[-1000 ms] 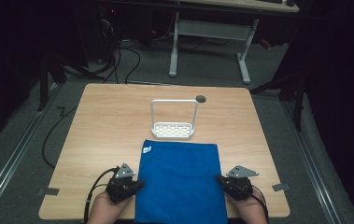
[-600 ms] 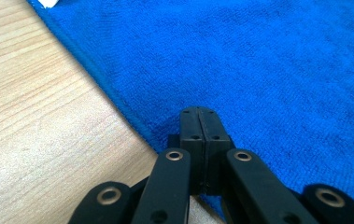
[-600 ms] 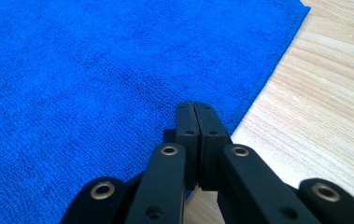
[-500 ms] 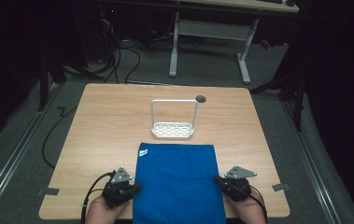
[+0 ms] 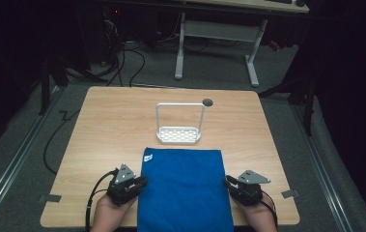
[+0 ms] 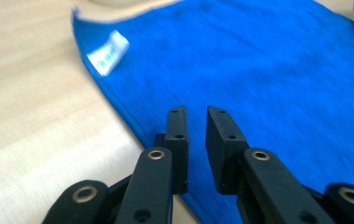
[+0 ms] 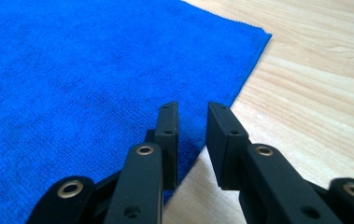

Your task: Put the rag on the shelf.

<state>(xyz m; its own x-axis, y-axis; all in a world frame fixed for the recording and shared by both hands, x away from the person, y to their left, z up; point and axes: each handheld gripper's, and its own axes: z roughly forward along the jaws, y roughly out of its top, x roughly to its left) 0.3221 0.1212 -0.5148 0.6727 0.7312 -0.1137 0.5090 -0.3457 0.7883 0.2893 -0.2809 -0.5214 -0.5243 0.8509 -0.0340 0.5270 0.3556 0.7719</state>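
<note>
High view: blue rectangular terry cloth (image 5: 184, 191) flat at lower centre of light wooden surface (image 5: 108, 125), near edge hanging over. Left tongs (image 5: 141, 182) at cloth's left edge, right tongs (image 5: 228, 182) at right edge.

Left gripper view: jaws slightly parted over cloth border, white label (image 6: 109, 52) upper left.

Right gripper view: jaws slightly parted, straddling cloth edge, gripping nothing.

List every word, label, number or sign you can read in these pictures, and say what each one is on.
None can be read.
White tag at the corner of the blue cloth: it carries small greenish print, too blurred to read in the left gripper view and too small in the high view.
White rack, table: no markings visible.
</note>
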